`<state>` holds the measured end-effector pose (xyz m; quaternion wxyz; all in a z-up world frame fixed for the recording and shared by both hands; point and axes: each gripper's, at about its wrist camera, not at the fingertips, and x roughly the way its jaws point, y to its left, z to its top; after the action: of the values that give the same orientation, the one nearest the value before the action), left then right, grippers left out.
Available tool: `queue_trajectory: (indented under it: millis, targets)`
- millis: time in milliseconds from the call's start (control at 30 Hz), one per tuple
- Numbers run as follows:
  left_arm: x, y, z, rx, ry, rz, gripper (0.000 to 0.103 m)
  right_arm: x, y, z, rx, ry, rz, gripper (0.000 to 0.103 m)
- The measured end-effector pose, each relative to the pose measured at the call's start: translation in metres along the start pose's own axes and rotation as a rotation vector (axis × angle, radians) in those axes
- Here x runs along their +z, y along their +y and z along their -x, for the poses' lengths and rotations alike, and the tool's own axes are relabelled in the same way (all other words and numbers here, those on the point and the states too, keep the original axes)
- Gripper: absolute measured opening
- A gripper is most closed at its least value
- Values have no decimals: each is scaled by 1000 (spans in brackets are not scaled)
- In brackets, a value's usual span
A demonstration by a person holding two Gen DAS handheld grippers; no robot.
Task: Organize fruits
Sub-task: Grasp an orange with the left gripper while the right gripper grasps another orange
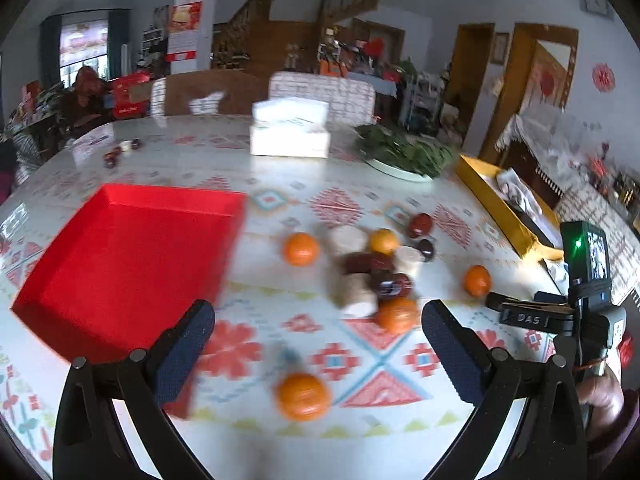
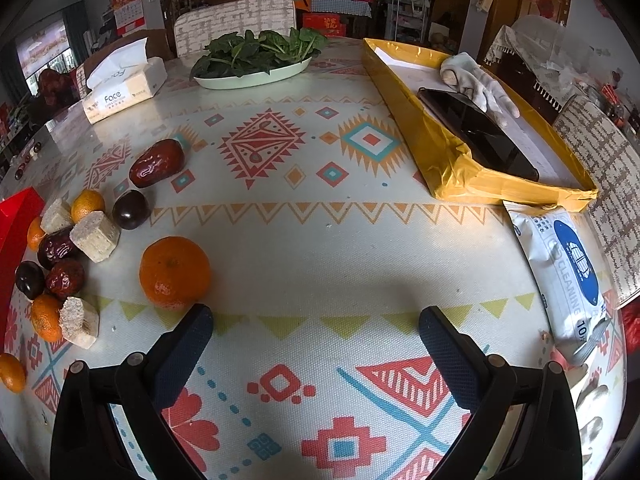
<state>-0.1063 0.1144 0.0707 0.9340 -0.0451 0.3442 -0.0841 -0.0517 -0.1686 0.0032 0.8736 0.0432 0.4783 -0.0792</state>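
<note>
The round orange mandarin (image 2: pixel 174 272) sits right of the shallow red plastic tray (image 1: pixel 120 256), just beyond the spread, empty right gripper (image 2: pixel 316 334), off its left finger; the left gripper (image 1: pixel 319 330), also spread, hangs farther off.

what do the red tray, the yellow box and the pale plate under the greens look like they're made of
Red tray: likely moulded plastic, uniform colour with a smooth, slightly glossy face.
Yellow box: seemingly cardboard wrapped in glossy yellow tape; wrinkles and shiny seams show at the corner.
Plate: smooth, pale green, even sheen; ceramic or melamine, can't tell which.
</note>
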Motion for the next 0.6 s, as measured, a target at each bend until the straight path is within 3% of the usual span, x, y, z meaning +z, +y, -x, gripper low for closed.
queue_trajectory:
  millis: [167,300,400,500,600]
  targets:
    - [-18,23,10,-88,-43,-60,103,-4,-3,3,17,-10,-7,103]
    - [-36,24,2,-57,29,-84,103,-6,-10,9,78,-40,-44,103]
    - [-39,25,0,-114,61,-67,102,-9,-17,23,113,-115,-74,102]
    - [-36,16,-6,-140,82,-91,97,-9,-13,34,157,-158,-57,99]
    - [-36,7,-16,-133,106,-121,88,-3,3,35,225,-135,-3,92]
